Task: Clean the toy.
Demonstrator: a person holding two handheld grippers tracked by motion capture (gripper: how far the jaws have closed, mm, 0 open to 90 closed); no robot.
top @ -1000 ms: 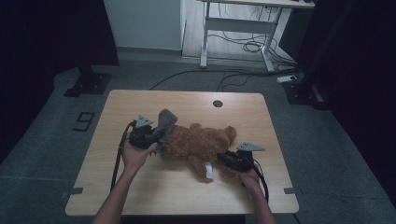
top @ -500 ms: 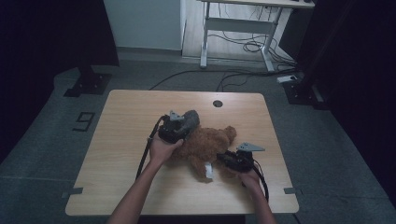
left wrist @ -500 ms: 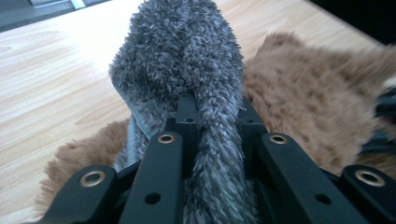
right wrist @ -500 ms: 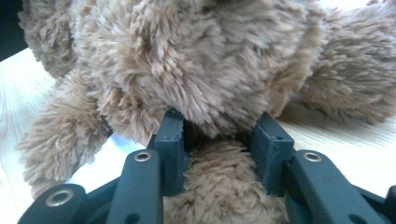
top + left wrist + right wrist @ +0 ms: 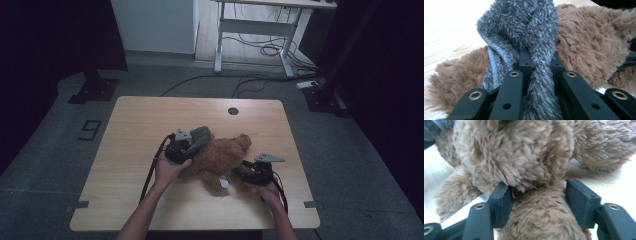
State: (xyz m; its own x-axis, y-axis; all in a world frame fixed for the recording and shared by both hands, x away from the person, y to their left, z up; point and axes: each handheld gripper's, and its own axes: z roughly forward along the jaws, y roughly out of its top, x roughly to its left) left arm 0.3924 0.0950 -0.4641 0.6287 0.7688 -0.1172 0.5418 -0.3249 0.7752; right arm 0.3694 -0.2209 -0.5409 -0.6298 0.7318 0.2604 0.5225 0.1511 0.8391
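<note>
A brown plush bear [image 5: 220, 157] lies in the middle of the wooden table [image 5: 150, 115], with a white tag [image 5: 224, 184] by its near leg. My left gripper [image 5: 187, 145] is shut on a grey fuzzy cloth [image 5: 200, 135], which rests on the bear's left end. In the left gripper view the cloth [image 5: 524, 30] runs between the jaws [image 5: 540, 62], with brown fur [image 5: 586, 45] behind it. My right gripper [image 5: 240, 174] is at the bear's right side. Its jaws [image 5: 539, 195] have just been opening and now stand on either side of a bear limb [image 5: 539, 220].
A round cable hole [image 5: 233, 110] sits near the table's far edge. Beyond the table stand a white desk frame [image 5: 220, 50] with loose cables on the floor, and a black stand base [image 5: 92, 90] at the far left. Cables trail from both grippers toward the near edge.
My left gripper has carried the grey cloth to the right and a little down, from beside the bear's left end onto the bear. The right hand has stayed in place.
</note>
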